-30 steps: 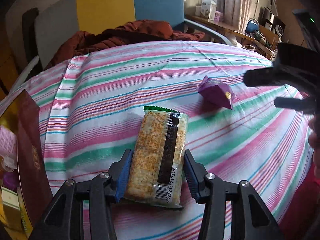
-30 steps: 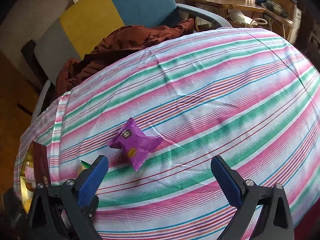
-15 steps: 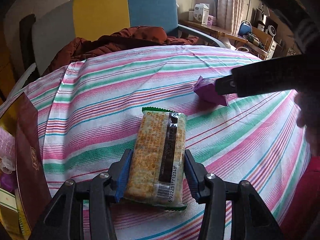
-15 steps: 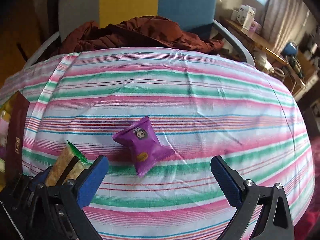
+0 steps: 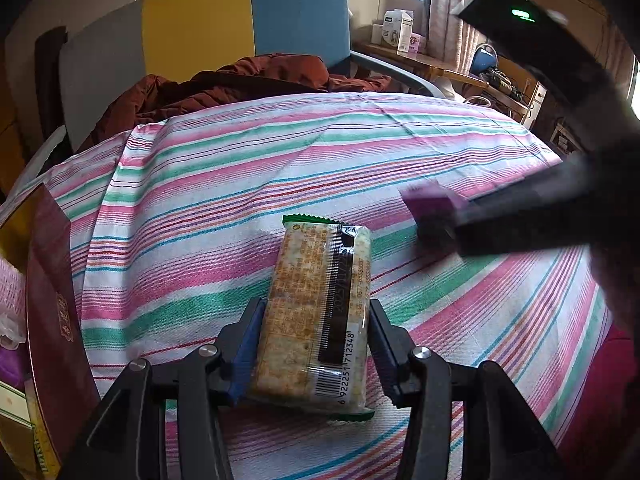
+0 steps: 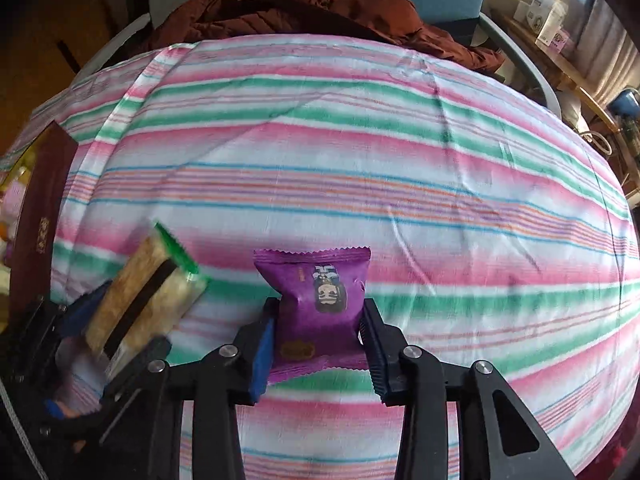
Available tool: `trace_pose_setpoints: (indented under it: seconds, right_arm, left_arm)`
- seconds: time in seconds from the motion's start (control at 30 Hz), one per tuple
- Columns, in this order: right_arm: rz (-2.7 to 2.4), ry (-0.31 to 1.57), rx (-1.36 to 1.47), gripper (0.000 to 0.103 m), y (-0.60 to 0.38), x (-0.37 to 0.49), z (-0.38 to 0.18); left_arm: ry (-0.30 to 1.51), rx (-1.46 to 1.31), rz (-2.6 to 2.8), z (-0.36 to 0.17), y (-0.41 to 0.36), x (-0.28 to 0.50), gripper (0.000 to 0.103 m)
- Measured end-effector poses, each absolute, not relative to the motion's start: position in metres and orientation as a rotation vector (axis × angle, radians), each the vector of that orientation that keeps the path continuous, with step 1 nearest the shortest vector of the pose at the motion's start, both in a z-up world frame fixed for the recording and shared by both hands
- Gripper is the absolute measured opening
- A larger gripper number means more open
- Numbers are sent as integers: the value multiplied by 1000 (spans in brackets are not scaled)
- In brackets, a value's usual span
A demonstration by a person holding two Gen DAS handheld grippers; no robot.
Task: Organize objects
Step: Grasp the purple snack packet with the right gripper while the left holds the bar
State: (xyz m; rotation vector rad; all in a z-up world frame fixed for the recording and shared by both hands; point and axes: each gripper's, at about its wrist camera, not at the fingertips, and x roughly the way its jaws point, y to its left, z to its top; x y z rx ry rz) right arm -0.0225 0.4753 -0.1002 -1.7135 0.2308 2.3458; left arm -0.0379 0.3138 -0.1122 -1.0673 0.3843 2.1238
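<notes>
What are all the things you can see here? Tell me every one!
Cracker pack: one, tan with green ends, held between the left jaws.
Purple snack packet: one, between the right jaws.
Striped cloth: one, pink, green and white, covering the table.
Dark red box: one, at the table's left edge.
Brown jacket: one, on the chair.
Chair: one, grey, yellow and blue, behind the table.
White cartons: a few, on the far shelf.
Left gripper: black, blue pads.
Right gripper: black, blue pads.
</notes>
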Motion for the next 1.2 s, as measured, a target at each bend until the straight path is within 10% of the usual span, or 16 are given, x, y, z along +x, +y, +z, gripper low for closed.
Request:
trace_pose_setpoints:
  seconds: [1.2]
  right_arm:
    - [2388,199,-1652,40,454,-2,-102]
  left_arm:
    - [451,-1016,2171,-113,318,-29,51]
